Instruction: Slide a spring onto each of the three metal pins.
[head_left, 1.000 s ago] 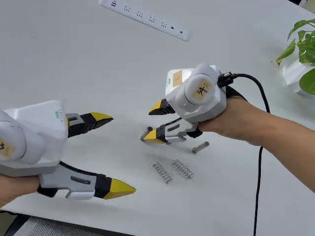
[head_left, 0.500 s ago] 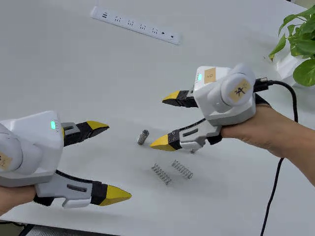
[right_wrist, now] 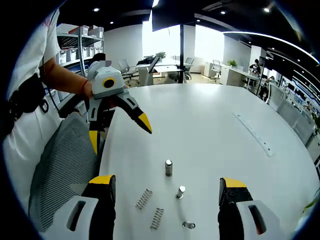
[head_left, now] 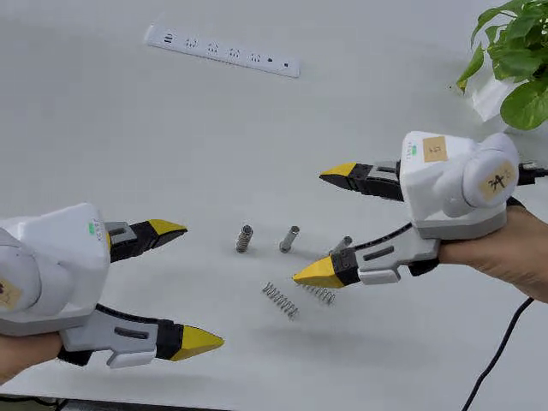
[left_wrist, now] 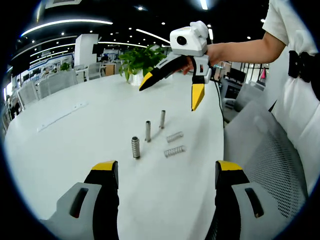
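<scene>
Left hand-held gripper [head_left: 205, 284]: jaws spread wide, nothing held, hovering over the table [head_left: 128, 128] well left of the pins.
Right hand-held gripper [head_left: 307, 226]: equally wide open and empty, its lower jaw low over the work.
Sprung pin [head_left: 245, 237]: upright, spring already on it.
Middle pin [head_left: 289, 239]: upright, bare.
Third pin [head_left: 342, 246]: upright, bare, just behind the right lower jaw.
Near spring [head_left: 280, 300]: flat on the table in front of the pins.
Far spring [head_left: 321, 294]: beside it, under the right jaw tip.
Risk: the pins look free-standing (no base visible), so a jaw brushing one would likely topple it. A pinched spring may roll or spring away.
</scene>
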`<action>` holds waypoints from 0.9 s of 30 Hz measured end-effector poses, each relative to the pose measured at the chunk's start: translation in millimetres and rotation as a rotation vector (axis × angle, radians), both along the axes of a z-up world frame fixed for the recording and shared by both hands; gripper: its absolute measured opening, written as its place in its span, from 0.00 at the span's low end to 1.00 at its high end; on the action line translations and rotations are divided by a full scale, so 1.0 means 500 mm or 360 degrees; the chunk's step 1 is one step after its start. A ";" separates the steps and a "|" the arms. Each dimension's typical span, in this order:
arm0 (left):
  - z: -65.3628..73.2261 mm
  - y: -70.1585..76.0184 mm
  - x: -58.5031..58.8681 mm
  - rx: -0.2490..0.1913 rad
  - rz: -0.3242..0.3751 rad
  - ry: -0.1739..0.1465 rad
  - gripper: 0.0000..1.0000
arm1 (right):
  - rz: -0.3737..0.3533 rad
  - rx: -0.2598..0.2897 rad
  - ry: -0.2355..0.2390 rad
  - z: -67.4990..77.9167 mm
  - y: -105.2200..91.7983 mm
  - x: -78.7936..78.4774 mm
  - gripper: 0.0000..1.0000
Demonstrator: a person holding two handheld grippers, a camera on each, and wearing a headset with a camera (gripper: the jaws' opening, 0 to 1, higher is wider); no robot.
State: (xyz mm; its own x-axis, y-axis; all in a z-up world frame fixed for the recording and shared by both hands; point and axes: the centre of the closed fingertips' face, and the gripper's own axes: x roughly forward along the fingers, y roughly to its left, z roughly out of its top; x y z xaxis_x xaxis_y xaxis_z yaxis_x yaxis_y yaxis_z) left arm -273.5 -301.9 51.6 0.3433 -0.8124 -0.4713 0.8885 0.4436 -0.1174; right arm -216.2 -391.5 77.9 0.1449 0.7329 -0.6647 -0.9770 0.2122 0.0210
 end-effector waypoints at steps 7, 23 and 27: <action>-0.004 -0.014 0.000 0.0096 -0.0059 -0.0033 0.70 | -0.0064 0.0076 -0.0006 0.005 -0.052 -0.008 0.91; -0.050 -0.091 0.011 0.0392 -0.0339 -0.0174 0.43 | -0.0257 0.0148 0.0017 -0.007 -0.154 -0.058 0.95; -0.066 -0.116 0.011 0.0444 -0.0417 -0.0195 0.39 | -0.0296 0.0157 0.0029 -0.013 -0.175 -0.067 0.95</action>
